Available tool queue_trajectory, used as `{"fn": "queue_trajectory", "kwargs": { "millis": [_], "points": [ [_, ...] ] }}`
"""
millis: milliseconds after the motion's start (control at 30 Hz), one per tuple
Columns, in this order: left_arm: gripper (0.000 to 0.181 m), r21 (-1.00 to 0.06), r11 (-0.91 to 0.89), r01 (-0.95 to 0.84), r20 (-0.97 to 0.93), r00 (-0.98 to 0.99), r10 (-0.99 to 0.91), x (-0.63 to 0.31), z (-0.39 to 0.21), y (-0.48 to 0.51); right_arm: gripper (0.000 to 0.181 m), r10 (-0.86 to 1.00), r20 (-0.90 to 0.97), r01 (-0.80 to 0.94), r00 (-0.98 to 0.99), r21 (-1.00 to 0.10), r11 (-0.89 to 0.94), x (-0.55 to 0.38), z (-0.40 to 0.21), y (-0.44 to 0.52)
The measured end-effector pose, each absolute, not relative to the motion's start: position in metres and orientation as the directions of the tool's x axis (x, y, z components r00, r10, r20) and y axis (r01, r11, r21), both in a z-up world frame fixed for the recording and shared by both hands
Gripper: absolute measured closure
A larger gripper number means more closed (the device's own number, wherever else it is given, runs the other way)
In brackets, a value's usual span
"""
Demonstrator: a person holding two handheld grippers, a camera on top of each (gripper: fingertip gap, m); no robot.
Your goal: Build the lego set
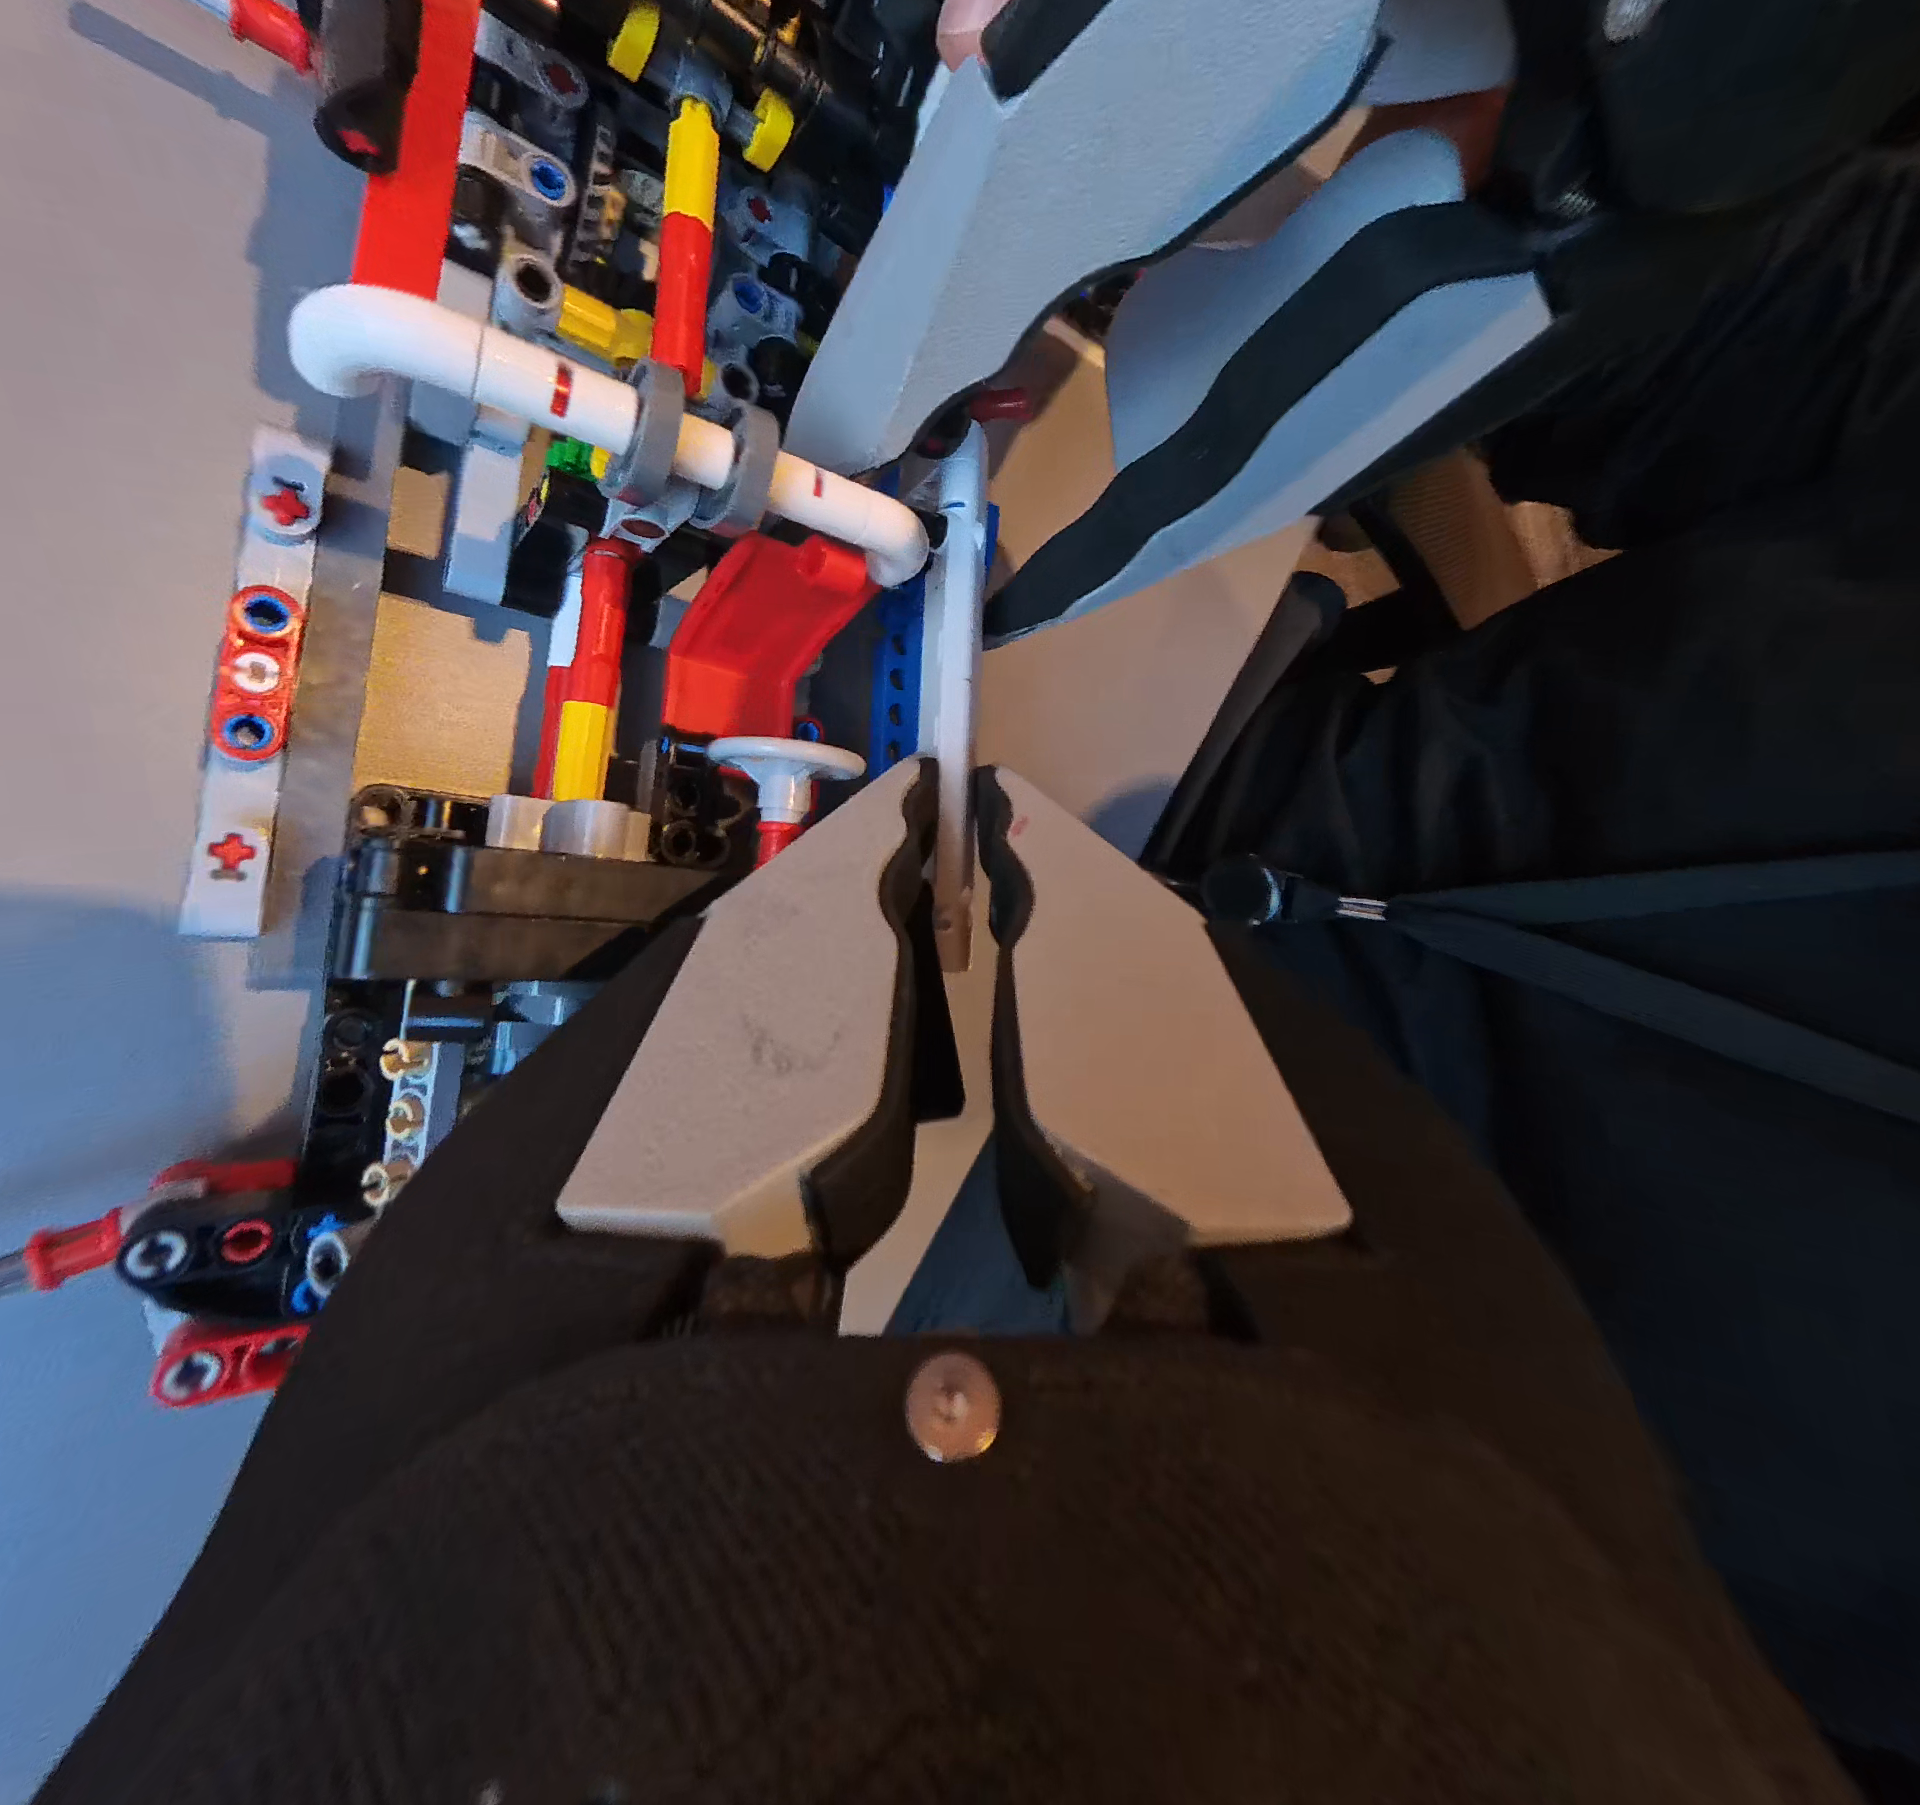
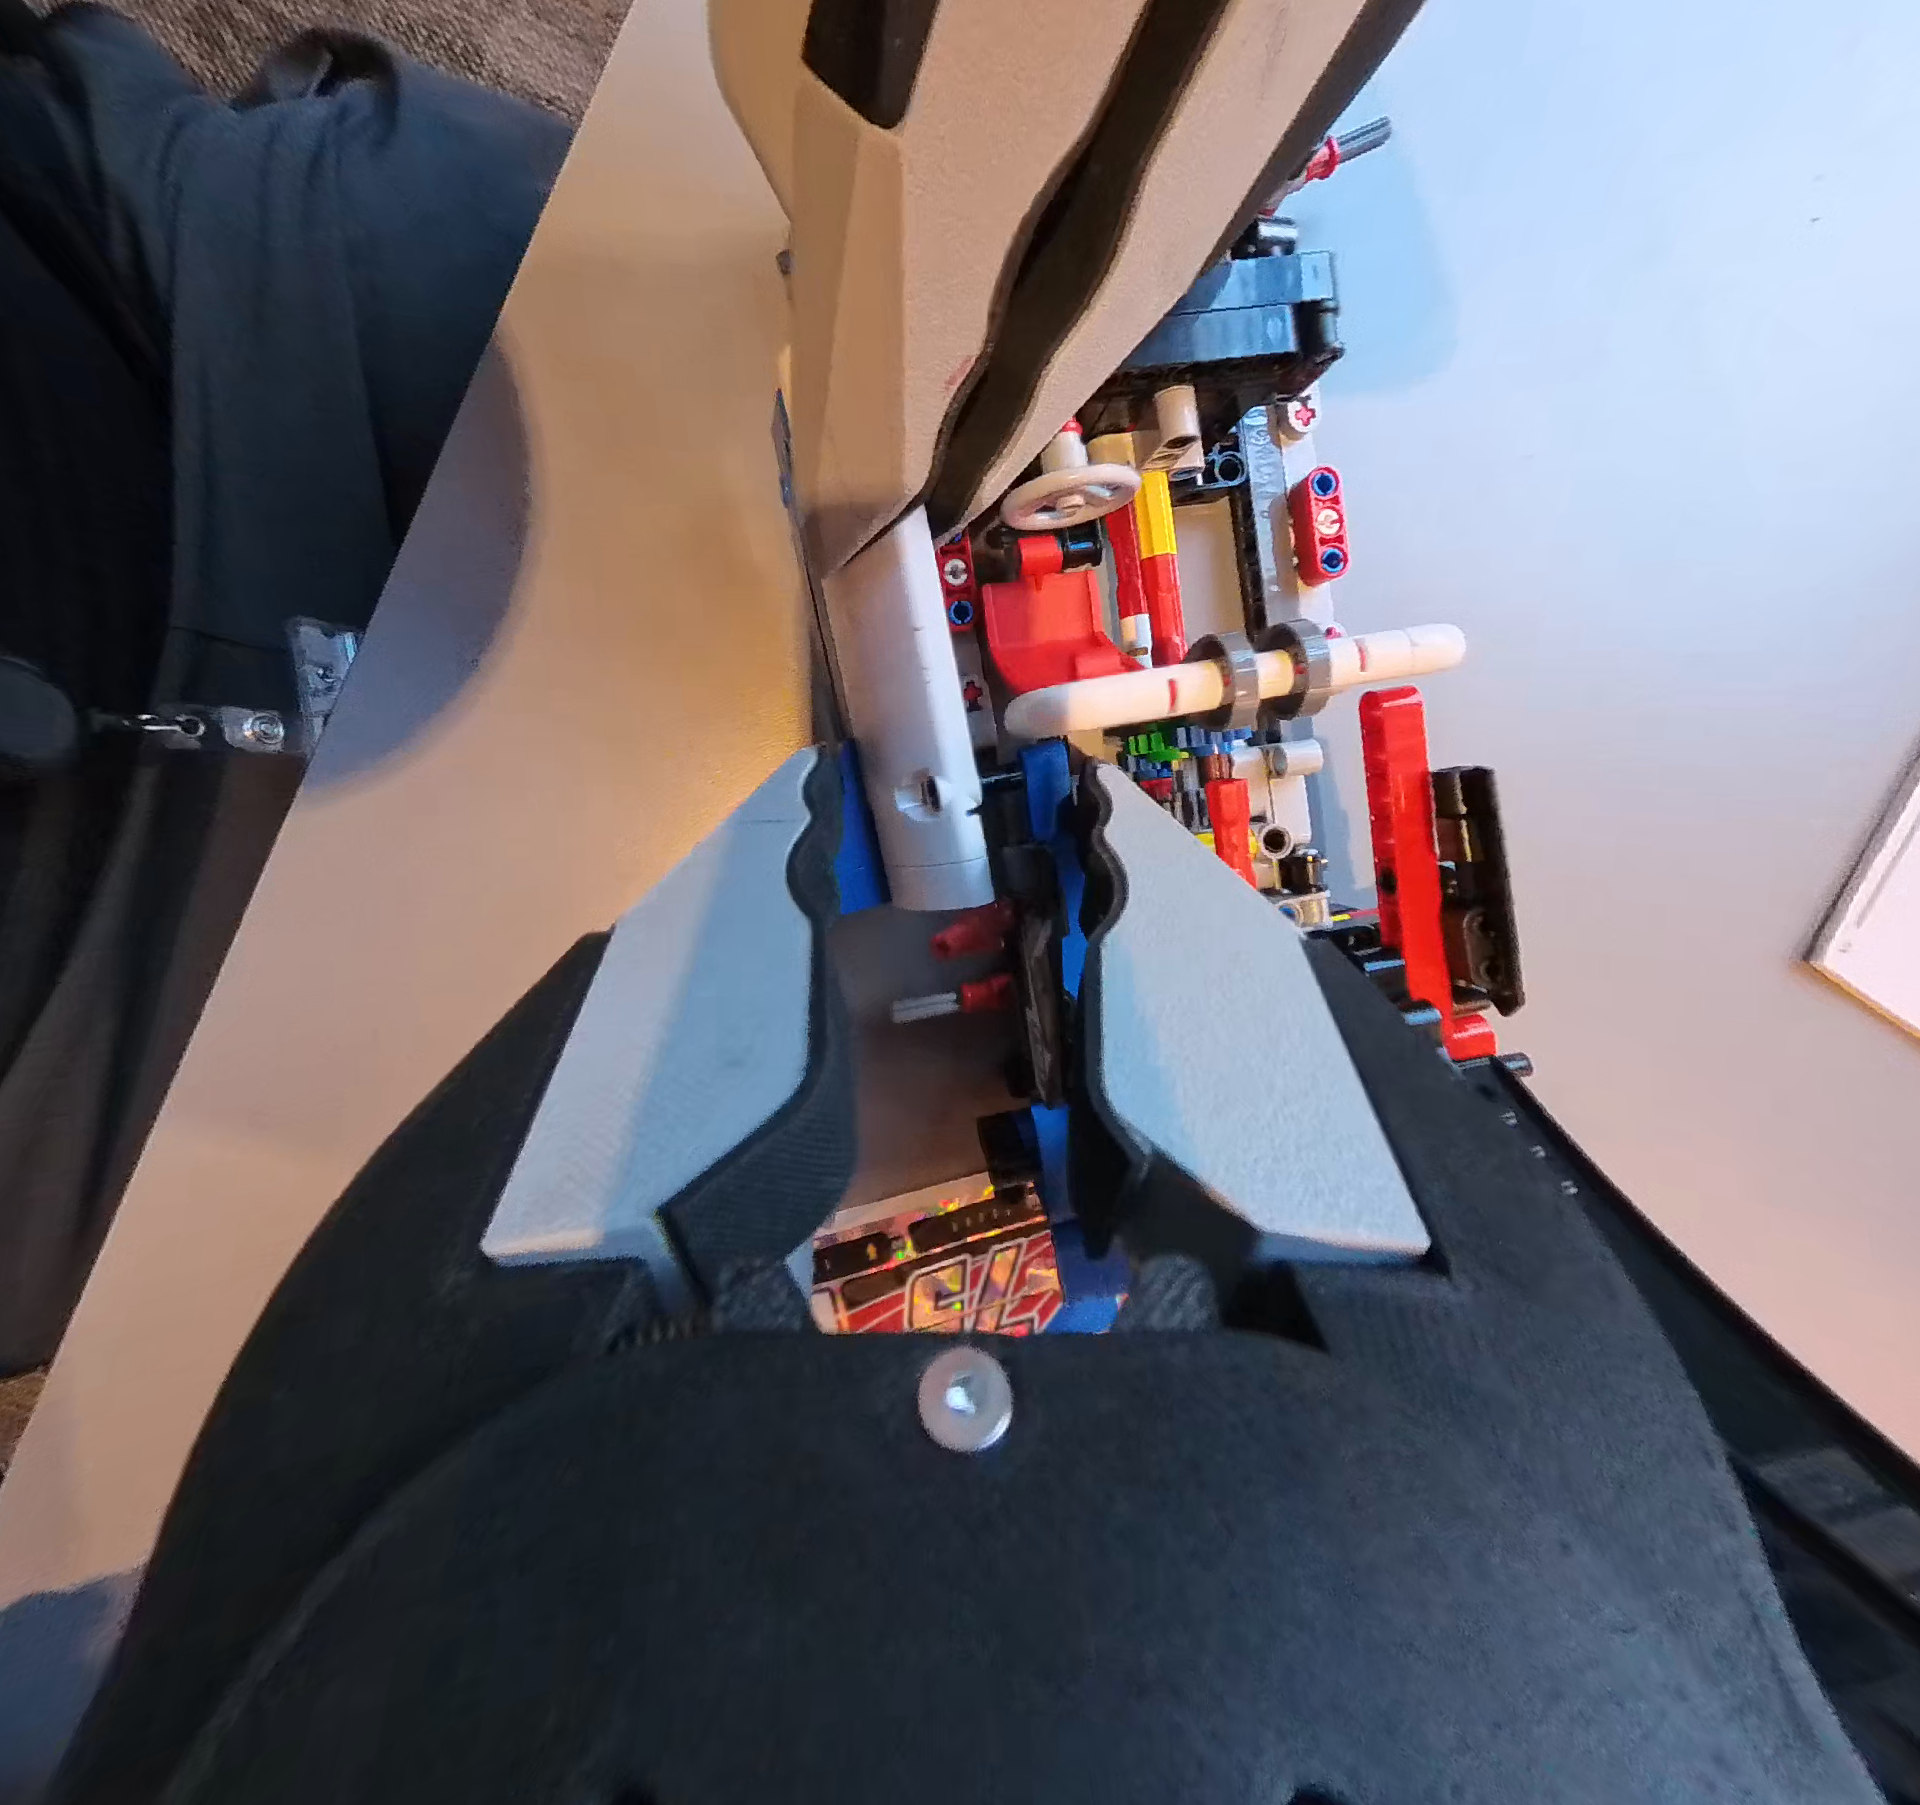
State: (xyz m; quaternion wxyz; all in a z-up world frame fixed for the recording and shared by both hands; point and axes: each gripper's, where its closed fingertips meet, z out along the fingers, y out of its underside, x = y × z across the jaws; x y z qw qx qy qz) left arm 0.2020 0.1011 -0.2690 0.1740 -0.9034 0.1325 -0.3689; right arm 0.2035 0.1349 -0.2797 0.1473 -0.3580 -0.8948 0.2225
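Left gripper [image 1: 948,825]: clenched on white panel [image 1: 958,654], frame centre.
Right gripper [image 2: 961,820]: clamped across blue side beam [image 2: 1044,789] of model [image 2: 1153,633].
Hidden: model's near end, behind gripper bodies.
Surface: pale table [image 2: 1662,405]; carpet upper left.

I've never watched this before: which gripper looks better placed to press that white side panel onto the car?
Probably the left gripper: its fingers already pinch the white panel's edge. The right gripper straddles the blue beam at the panel's other end, so it seems to be steadying the model.
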Motion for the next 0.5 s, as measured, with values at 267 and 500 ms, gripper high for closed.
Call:
{"fn": "queue_trajectory", "kwargs": {
  "millis": [267,500],
  "points": [
    [0.174,-0.534,-0.825,-0.186,0.314,0.862,-0.398,0.197,-0.27,0.102,0.151,0.718,0.115,0.579,-0.687,-0.51,0.636,0.203,-0.282,0.135],
    [0.165,-0.579,-0.765,-0.283,0.137,0.89,-0.434,0.204,-0.256,0.109,0.15,0.721,0.113,0.579,-0.684,-0.517,0.63,0.203,-0.282,0.135]
  ]
}}
